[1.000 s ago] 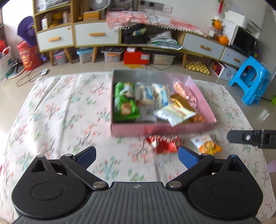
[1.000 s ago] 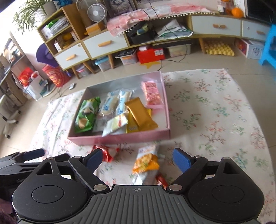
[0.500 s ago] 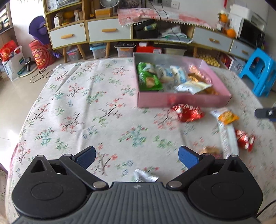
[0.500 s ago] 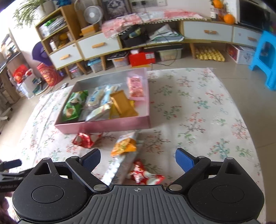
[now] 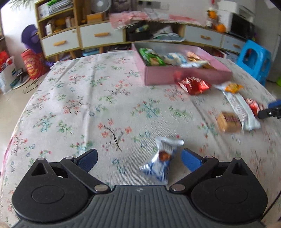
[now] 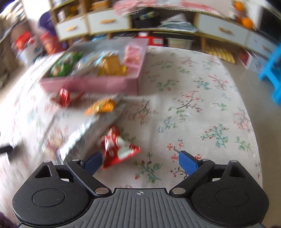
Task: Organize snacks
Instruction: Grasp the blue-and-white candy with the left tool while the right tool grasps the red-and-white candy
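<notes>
Both claws were spread wide, gripping nothing. The left claw [image 5: 138, 160] had a blue-and-white snack [image 5: 160, 160] between its fingers, the right claw [image 6: 140, 162] hovered by a red packet [image 6: 118, 148]. Pink box [image 5: 186, 76] sat further back on the worktop [image 5: 84, 105].

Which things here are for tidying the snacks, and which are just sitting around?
For the job:
pink box
blue-and-white snack packet
red snack packet
red foil snack
long white packet
brown biscuit pack

Just around:
blue stool
drawer cabinet
desk fan
oranges
</notes>
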Action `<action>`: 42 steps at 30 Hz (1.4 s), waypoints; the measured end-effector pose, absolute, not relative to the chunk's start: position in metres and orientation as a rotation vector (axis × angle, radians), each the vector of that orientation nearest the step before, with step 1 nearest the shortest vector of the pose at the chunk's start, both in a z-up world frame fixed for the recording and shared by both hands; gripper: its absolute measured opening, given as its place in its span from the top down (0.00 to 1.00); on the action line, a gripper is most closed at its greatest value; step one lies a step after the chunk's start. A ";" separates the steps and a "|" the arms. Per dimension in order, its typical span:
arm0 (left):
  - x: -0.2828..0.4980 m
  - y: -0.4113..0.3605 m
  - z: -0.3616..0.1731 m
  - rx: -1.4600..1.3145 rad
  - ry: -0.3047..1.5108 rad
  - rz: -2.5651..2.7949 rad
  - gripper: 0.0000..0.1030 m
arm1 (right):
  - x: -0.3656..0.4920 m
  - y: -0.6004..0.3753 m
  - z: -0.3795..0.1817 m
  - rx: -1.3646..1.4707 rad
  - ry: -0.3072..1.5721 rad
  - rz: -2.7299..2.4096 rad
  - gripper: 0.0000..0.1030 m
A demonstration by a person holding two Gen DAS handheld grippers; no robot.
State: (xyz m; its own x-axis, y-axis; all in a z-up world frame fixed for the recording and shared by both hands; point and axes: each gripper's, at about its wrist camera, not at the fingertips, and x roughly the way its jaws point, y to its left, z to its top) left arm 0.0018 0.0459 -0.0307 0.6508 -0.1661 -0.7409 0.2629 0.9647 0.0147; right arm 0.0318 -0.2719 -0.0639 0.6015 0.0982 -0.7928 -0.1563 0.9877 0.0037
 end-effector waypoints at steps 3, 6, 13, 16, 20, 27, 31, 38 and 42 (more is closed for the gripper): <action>-0.006 0.049 -0.042 0.135 0.817 -0.266 0.00 | 0.027 -0.265 -0.080 -0.163 0.902 0.196 0.07; -0.010 0.052 -0.044 0.121 0.782 -0.281 0.00 | 0.020 -0.264 -0.087 -0.186 0.804 0.218 0.00; -0.004 0.052 -0.044 0.121 0.771 -0.296 0.00 | 0.031 -0.268 -0.091 -0.109 0.770 0.269 0.00; -0.001 0.052 -0.044 0.127 0.777 -0.305 0.00 | 0.035 -0.265 -0.091 -0.113 0.765 0.268 0.00; -0.002 0.052 -0.042 0.135 0.779 -0.337 0.09 | 0.038 -0.258 -0.087 -0.157 0.774 0.269 0.01; -0.002 0.042 -0.035 0.153 0.780 -0.387 0.46 | 0.032 -0.250 -0.082 -0.206 0.747 0.307 0.22; -0.002 0.039 -0.033 0.155 0.785 -0.391 0.62 | 0.031 -0.248 -0.079 -0.203 0.748 0.322 0.39; 0.004 0.040 -0.028 0.100 0.823 -0.364 0.79 | 0.029 -0.251 -0.069 -0.198 0.729 0.322 0.58; 0.005 0.039 -0.024 0.074 0.836 -0.364 0.81 | 0.027 -0.252 -0.063 -0.194 0.728 0.324 0.58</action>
